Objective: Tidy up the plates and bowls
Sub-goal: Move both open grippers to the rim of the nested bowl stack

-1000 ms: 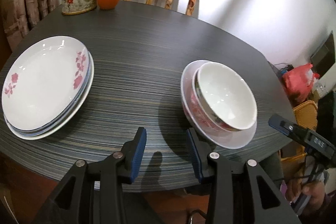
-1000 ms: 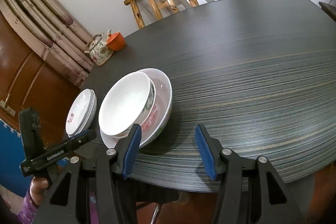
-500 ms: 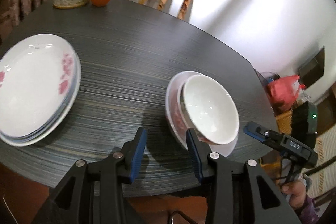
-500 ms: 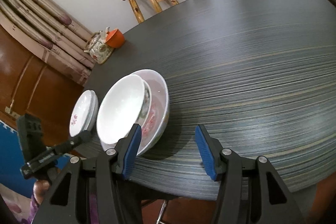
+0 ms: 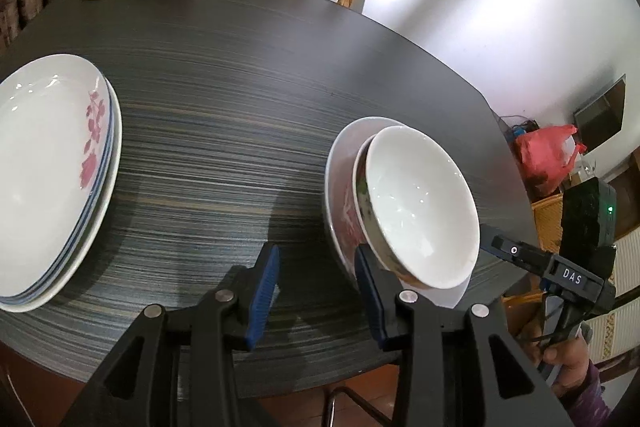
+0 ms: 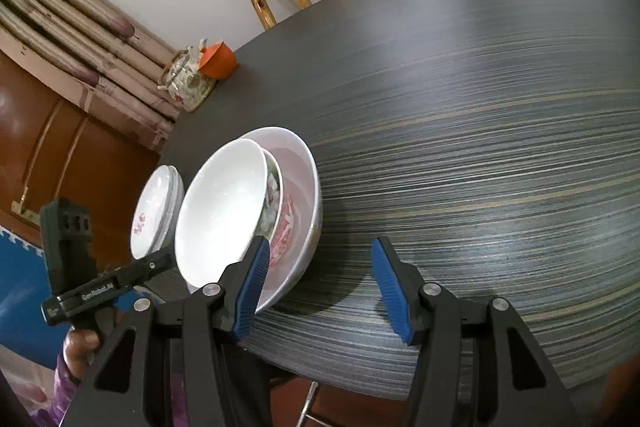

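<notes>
Nearly sorted already: stack of white floral plates well left of nested white ceramic bowls on dark striped table, left gripper and right gripper both agape, holding nothing.

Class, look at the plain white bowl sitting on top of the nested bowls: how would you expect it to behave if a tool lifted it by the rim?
The white bowl looks glazed and glossy, so its rim is probably slippery. It appears to be rigid ceramic, likely chipping if knocked. It sits tilted inside the patterned bowl, so it may rock or slide when touched.
</notes>
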`<action>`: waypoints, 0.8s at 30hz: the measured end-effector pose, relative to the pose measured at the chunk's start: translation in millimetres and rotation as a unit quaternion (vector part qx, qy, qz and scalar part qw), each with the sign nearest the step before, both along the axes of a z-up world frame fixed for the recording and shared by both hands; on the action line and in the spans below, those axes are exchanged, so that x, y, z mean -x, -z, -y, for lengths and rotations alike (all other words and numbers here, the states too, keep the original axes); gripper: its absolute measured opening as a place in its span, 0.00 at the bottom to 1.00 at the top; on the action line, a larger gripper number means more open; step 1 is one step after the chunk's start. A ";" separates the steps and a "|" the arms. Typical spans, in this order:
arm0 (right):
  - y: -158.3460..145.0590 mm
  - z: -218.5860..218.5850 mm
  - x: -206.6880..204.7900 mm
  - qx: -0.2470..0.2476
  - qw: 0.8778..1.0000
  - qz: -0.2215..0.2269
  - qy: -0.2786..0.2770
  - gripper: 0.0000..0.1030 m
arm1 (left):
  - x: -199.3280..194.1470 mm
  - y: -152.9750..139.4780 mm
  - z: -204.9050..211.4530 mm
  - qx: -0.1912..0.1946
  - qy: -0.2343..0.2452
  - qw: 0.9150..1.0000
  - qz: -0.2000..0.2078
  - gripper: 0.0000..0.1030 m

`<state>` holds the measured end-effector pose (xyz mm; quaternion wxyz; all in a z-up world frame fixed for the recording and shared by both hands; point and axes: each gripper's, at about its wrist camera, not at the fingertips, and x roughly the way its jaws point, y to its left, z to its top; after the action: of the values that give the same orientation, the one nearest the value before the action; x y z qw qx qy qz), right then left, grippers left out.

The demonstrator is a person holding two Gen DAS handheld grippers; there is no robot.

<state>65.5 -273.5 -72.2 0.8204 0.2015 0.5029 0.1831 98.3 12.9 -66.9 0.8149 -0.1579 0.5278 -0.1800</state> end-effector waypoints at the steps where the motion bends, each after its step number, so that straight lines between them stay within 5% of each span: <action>1: 0.4 -1.3 -2.8 -0.001 1.000 -0.002 -0.003 0.50 | -0.8 0.7 0.5 -0.001 0.002 1.000 -0.001 0.39; 7: 5.4 -4.5 -8.4 0.004 1.000 -0.010 -0.009 0.50 | -6.7 1.3 9.9 -0.038 0.019 0.999 0.019 0.39; 24: 13.1 -2.7 -30.7 0.015 0.999 -0.041 -0.029 0.43 | -18.4 13.0 6.4 -0.043 0.002 0.999 -0.001 0.40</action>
<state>96.2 -270.8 -85.3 0.7962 0.1822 0.5444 0.1909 116.7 6.4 -80.0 0.8199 -0.1224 0.5363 -0.1586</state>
